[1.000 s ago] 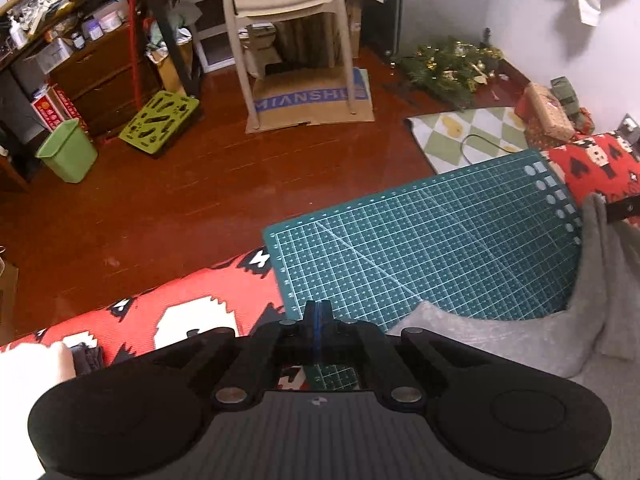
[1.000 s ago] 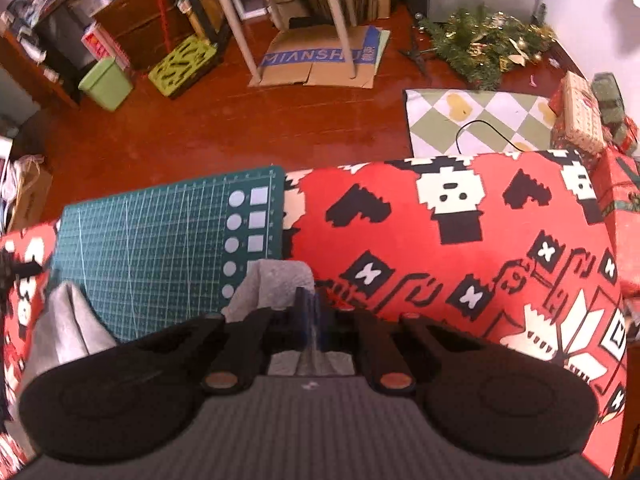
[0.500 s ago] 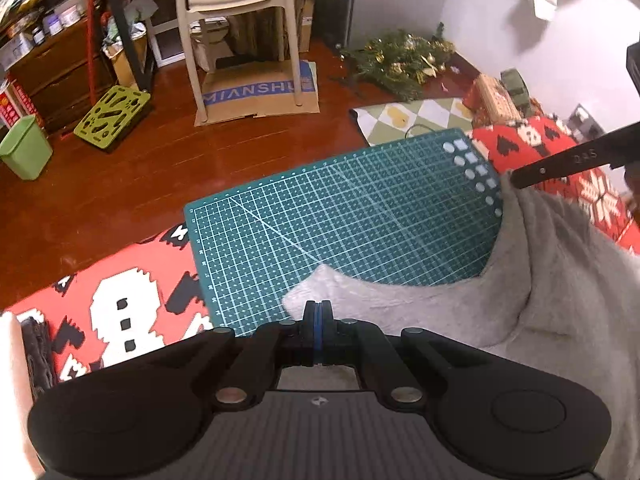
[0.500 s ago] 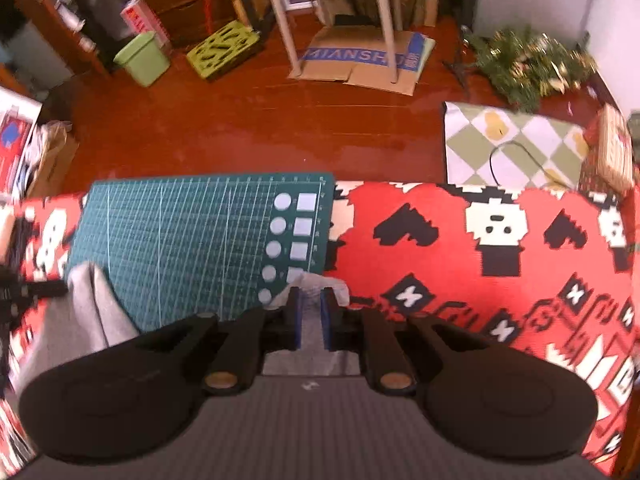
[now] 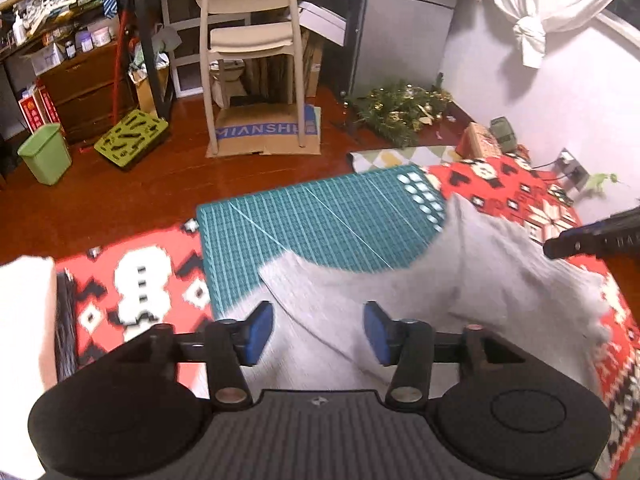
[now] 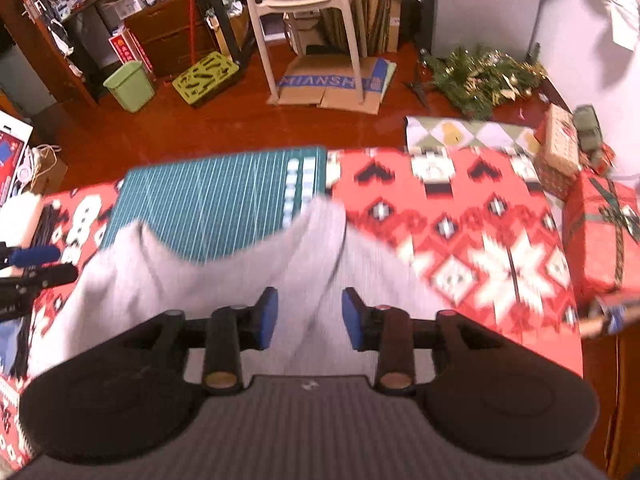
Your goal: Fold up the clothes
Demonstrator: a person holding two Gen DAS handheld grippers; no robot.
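A grey garment (image 5: 460, 280) lies spread on the table, partly over the green cutting mat (image 5: 312, 224) and the red patterned cloth (image 5: 136, 280). In the left wrist view my left gripper (image 5: 318, 330) hovers above the garment's left part, its jaws opening and its blue pads clear of the fabric. The right wrist view shows the garment (image 6: 224, 280) below my right gripper (image 6: 309, 316), whose jaws are also opening, with nothing pinched. The right gripper's finger (image 5: 592, 236) shows at the right edge of the left view.
A white folded item (image 5: 24, 320) lies at the table's left end. Beyond the table are a red wooden floor, a beige chair (image 5: 252, 40) on cardboard, a green bin (image 5: 44, 152), a tinsel garland (image 5: 400, 108) and wrapped gifts (image 6: 600, 216) at the right.
Both grippers, shut on the grey garment's edge before, have opened and let it go. Both have lifted and pulled back, and the garment now lies flatter across the mat.
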